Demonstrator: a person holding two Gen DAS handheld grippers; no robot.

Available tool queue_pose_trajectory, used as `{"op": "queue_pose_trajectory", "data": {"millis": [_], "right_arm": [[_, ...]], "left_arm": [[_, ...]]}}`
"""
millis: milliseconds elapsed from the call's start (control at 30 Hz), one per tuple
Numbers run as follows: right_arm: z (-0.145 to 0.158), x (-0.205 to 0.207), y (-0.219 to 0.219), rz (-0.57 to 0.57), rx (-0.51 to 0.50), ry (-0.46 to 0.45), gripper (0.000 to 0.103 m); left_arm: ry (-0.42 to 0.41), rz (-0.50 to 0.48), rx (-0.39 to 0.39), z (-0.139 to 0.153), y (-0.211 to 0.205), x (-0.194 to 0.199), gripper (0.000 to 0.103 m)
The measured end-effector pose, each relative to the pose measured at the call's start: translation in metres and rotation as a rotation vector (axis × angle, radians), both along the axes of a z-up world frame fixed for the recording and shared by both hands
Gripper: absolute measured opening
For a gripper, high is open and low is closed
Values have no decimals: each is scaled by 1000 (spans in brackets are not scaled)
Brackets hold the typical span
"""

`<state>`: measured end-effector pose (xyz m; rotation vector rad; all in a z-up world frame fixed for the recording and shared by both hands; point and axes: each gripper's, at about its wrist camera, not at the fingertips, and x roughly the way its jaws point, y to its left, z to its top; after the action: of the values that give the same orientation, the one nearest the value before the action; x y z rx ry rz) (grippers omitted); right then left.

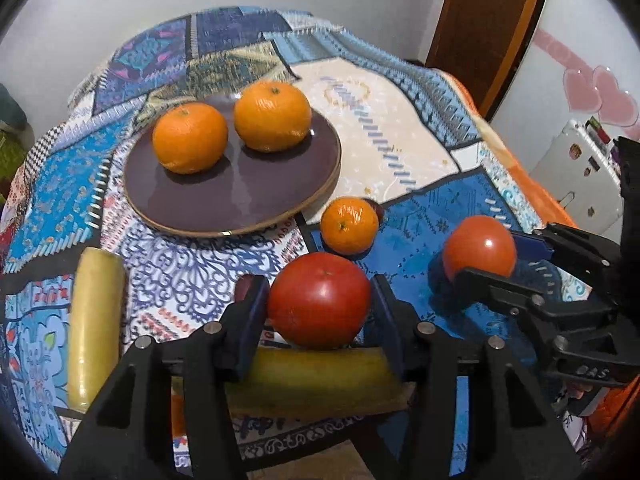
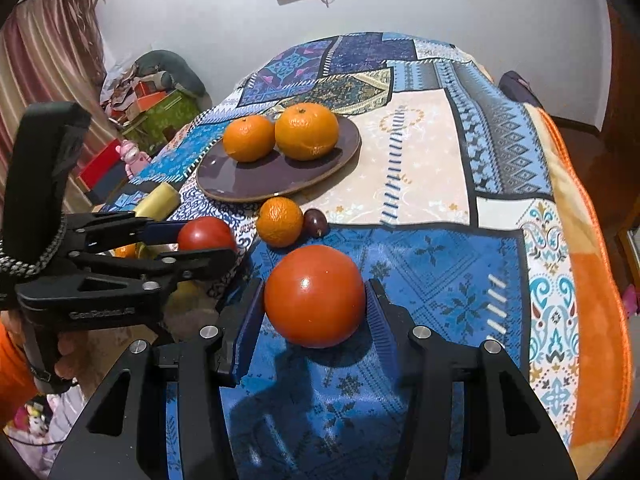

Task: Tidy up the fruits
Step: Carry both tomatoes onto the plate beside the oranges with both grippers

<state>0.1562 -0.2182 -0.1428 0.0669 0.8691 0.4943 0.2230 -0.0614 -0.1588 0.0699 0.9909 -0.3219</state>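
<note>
My left gripper (image 1: 320, 300) is shut on a red tomato (image 1: 319, 299), held above a yellow banana (image 1: 316, 376). My right gripper (image 2: 315, 300) is shut on a second red tomato (image 2: 315, 295) just above the blue cloth; it also shows in the left wrist view (image 1: 480, 254). A purple plate (image 1: 240, 200) holds two oranges (image 1: 190, 138) (image 1: 273, 116). A small orange (image 1: 349, 225) lies on the cloth in front of the plate, with a dark plum (image 2: 315, 222) beside it. Another banana (image 1: 94, 326) lies at the left.
The patchwork cloth (image 2: 440, 160) covers a table that drops off at the right with an orange edge (image 2: 592, 280). Boxes and clutter (image 2: 152, 100) stand beyond the left side. A wooden door (image 1: 488, 20) is at the back right.
</note>
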Motion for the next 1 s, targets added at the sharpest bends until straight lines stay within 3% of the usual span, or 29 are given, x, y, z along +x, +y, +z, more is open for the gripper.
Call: {"op": "queue_pose_trajectory", "data": {"millis": [467, 1000], "right_arm": [[25, 31, 33, 34, -19, -73, 47], [22, 64, 63, 71, -72, -95, 47]], "left_arm": [[-112, 91, -46, 47, 46, 8, 51], [-114, 140, -37, 41, 59, 44, 51]]}}
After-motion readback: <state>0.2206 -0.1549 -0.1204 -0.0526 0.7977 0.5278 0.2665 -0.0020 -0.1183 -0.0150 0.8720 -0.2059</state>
